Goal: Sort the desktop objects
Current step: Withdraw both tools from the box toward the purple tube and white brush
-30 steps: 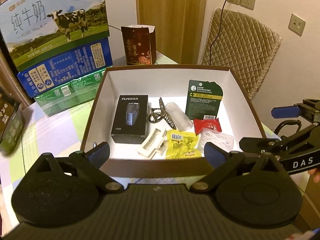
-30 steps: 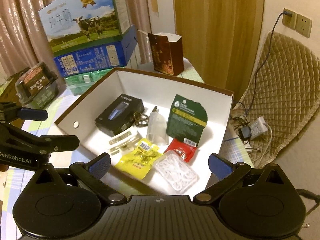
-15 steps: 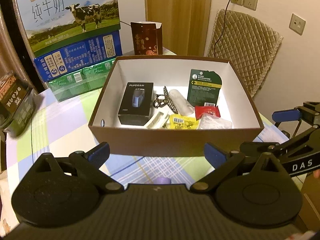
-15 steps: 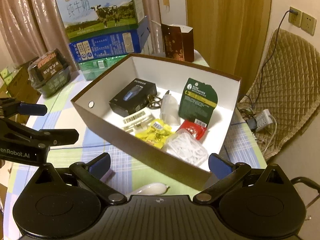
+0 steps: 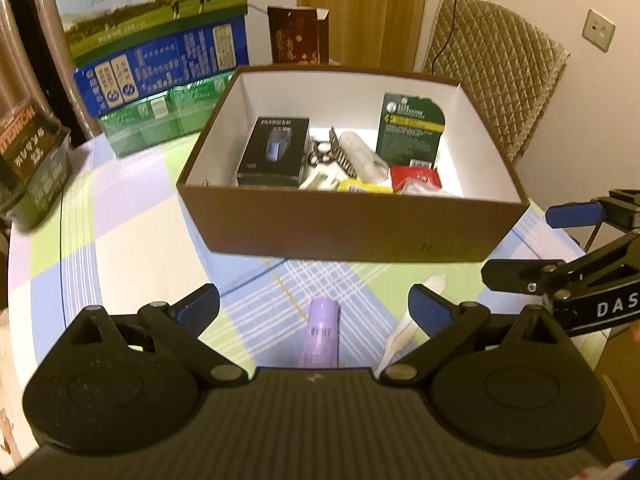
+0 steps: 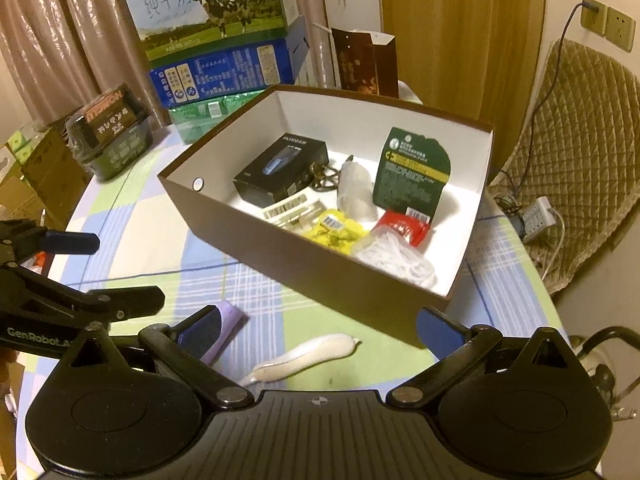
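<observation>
A brown box (image 5: 352, 226) (image 6: 280, 264) with a white inside stands on the checked tablecloth. It holds a black shaver box (image 5: 274, 150) (image 6: 280, 170), a green card pack (image 5: 410, 128) (image 6: 412, 172), a yellow packet (image 6: 338, 230), a red packet (image 6: 402, 226) and several small items. In front of the box lie a purple tube (image 5: 322, 330) (image 6: 224, 328) and a white pouch (image 6: 304, 356) (image 5: 412, 326). My left gripper (image 5: 314, 306) is open just above the purple tube. My right gripper (image 6: 318, 330) is open over the white pouch. Neither one holds anything.
Stacked milk cartons (image 5: 152, 36) (image 6: 216, 28) and a dark gift bag (image 5: 298, 36) stand behind the box. A dark pack (image 6: 114, 128) lies at the table's left. A quilted chair (image 6: 576, 152) and a power strip (image 6: 540, 216) are to the right.
Both grippers have drawn back from above the box toward the table's near edge. The purple tube and the white pouch have come into view beneath them.
</observation>
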